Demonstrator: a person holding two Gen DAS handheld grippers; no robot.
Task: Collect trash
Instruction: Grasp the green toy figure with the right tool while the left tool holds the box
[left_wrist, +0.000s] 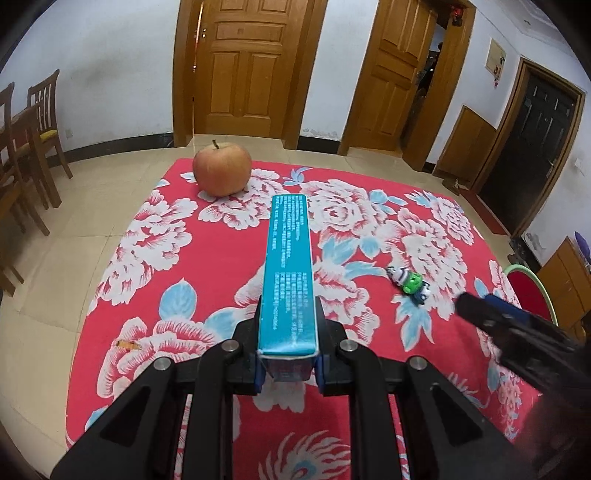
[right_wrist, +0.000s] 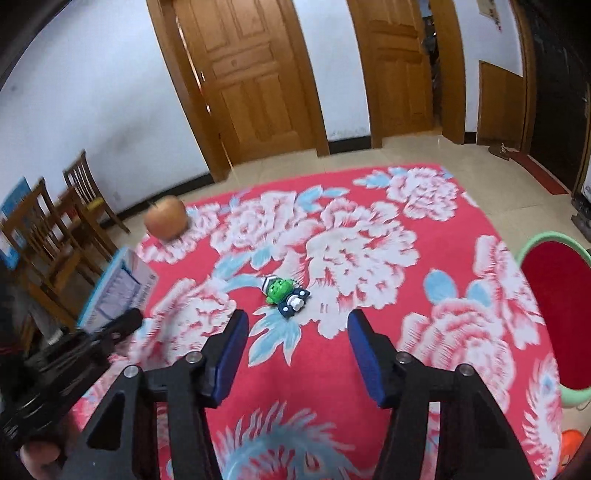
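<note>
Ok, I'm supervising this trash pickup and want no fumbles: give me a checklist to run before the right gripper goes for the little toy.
1. Left gripper shut on the blue box: ok.
2. Right gripper open, nothing between its fingers: ok.
3. Green toy figure ahead of the right gripper, lying on the floral cloth: ok.
4. Nothing touching the toy: ok.
5. Apple well away from the toy: ok.
6. Green-rimmed bin within reach: cannot tell.

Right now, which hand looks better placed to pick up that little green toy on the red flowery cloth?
Probably the right. The right gripper is open and empty, with the green toy just ahead of it. The left gripper is already shut on the blue box.
</note>
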